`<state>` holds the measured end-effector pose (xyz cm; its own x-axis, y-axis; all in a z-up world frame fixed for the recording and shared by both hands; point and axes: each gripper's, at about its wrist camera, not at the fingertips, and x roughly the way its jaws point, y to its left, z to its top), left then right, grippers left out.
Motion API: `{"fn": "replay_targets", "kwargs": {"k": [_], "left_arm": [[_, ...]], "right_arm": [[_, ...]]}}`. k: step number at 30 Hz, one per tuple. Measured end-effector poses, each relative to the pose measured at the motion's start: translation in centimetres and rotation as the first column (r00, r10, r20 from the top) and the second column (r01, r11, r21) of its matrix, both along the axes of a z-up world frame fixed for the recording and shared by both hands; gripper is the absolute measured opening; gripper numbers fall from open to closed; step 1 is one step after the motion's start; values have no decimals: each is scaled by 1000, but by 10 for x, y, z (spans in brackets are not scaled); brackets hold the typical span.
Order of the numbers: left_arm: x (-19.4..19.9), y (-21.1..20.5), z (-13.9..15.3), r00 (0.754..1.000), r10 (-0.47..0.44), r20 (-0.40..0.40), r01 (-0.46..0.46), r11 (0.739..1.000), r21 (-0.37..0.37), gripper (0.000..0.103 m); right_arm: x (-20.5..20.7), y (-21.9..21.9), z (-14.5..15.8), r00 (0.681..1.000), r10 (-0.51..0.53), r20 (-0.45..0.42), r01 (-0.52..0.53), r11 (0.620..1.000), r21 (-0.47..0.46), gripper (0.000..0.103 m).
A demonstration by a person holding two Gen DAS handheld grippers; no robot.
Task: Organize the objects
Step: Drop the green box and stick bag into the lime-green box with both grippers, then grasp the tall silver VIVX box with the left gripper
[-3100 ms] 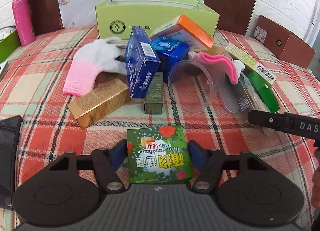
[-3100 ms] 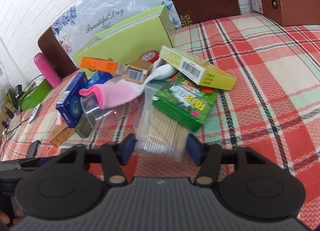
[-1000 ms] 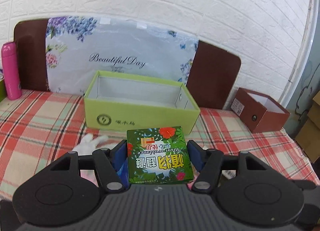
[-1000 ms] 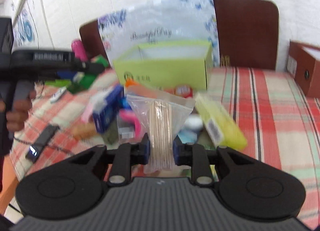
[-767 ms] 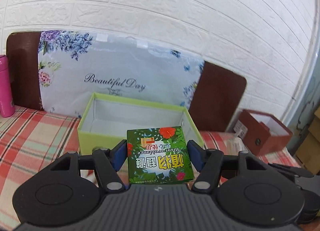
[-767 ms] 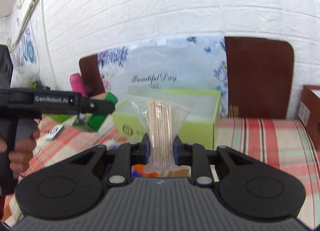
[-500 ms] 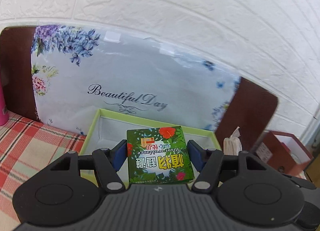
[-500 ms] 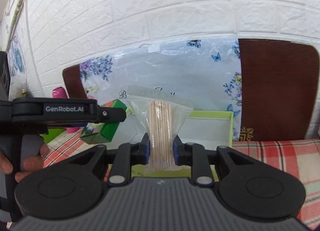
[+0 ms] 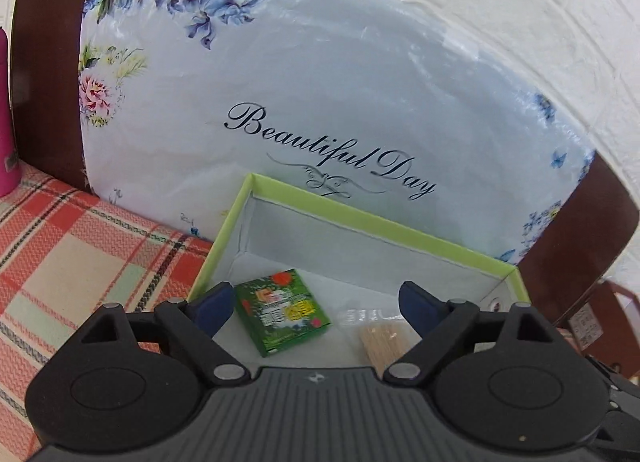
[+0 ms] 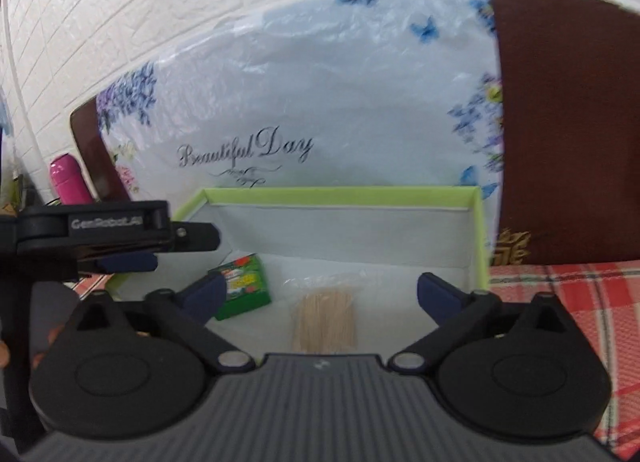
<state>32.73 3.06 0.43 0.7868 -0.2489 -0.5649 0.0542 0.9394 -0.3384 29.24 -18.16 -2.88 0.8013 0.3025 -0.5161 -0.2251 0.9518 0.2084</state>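
Left hand-held gripper and right hand-held gripper: jaws just opened wide, nothing clamped, both above the lime-green box. On its floor lie the green carton, left, and the toothpick bag, right.

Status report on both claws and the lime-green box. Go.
Left claw and right claw just opened, both empty. Green carton and bag of wooden sticks lie apart inside lime-green box. Nothing in the way.
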Motion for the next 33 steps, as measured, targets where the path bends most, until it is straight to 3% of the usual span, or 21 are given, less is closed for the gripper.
{"fn": "replay_targets", "kwargs": {"k": [7,11,13,18,21,27,33], "left_arm": [[-43,-9,35,994,-59,87,59,998,2,92],[-83,-9,58,986,-83,148,88,996,-33,92],[-104,-10,68,984,-96,152,104,994,-46,92],[-165,-12,79,982,-109,156,117,992,-43,92],[-204,-14,74,975,-101,196,107,994,-19,92],[-255,-21,46,981,-111,160,117,993,-31,92],[-284,-37,15,984,-144,105,142,990,20,92]], "right_arm": [[-31,-26,19,979,-183,-86,191,976,101,103],[-59,-47,28,981,-110,-161,150,952,267,103],[-75,-55,32,980,-82,-180,135,942,308,103],[-125,-63,39,970,-104,-220,158,957,242,103],[-156,-71,36,974,-57,-217,121,947,297,103],[-219,-90,22,991,-12,-137,65,916,395,103],[-271,-96,6,998,-45,-42,55,957,283,103]]}}
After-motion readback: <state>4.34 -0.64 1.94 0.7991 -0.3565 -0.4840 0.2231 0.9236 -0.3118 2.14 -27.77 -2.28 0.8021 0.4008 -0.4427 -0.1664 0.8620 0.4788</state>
